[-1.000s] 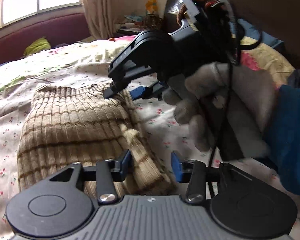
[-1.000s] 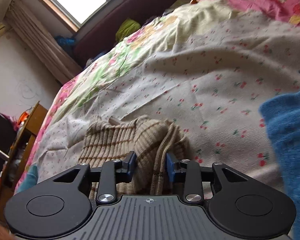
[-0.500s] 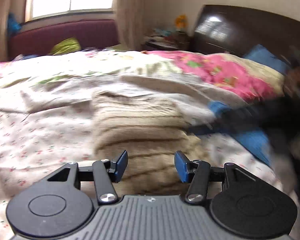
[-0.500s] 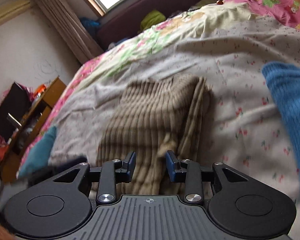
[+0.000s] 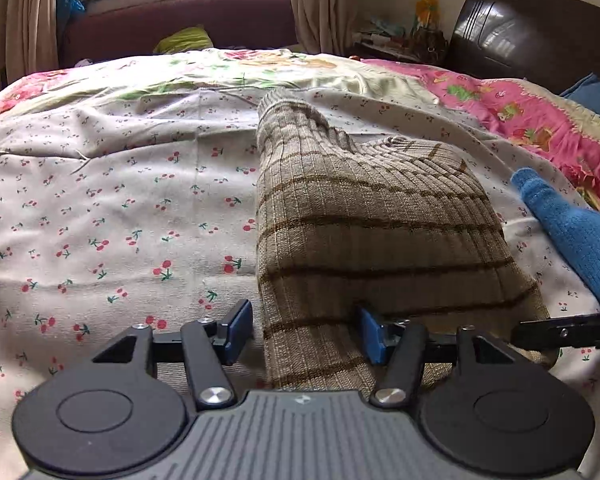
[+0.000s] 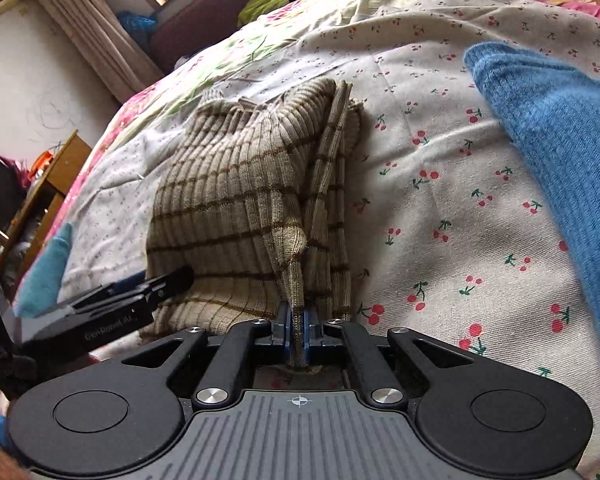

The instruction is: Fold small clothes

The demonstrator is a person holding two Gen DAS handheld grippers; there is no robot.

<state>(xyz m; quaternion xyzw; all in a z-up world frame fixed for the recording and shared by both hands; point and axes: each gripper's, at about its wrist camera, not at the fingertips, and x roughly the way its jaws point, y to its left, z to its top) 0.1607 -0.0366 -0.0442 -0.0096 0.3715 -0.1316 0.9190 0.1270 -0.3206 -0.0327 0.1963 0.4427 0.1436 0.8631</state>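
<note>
Our left gripper (image 5: 305, 330) is wide open, its blue pads on each side of the near edge of the tan ribbed knit sweater with thin brown stripes (image 5: 364, 232), not pinching yet. The sweater lies partly folded on the cherry-print cotton bedsheet (image 5: 100, 216). Our right gripper (image 6: 296, 334) is squeezed tight on a bunched bit of the sweater's hem. If only that side lifts, the soft stretchy knit (thick and floppy) could sag and unfold. Farther right lies a fuzzy blue knitted garment (image 6: 560, 128).
</note>
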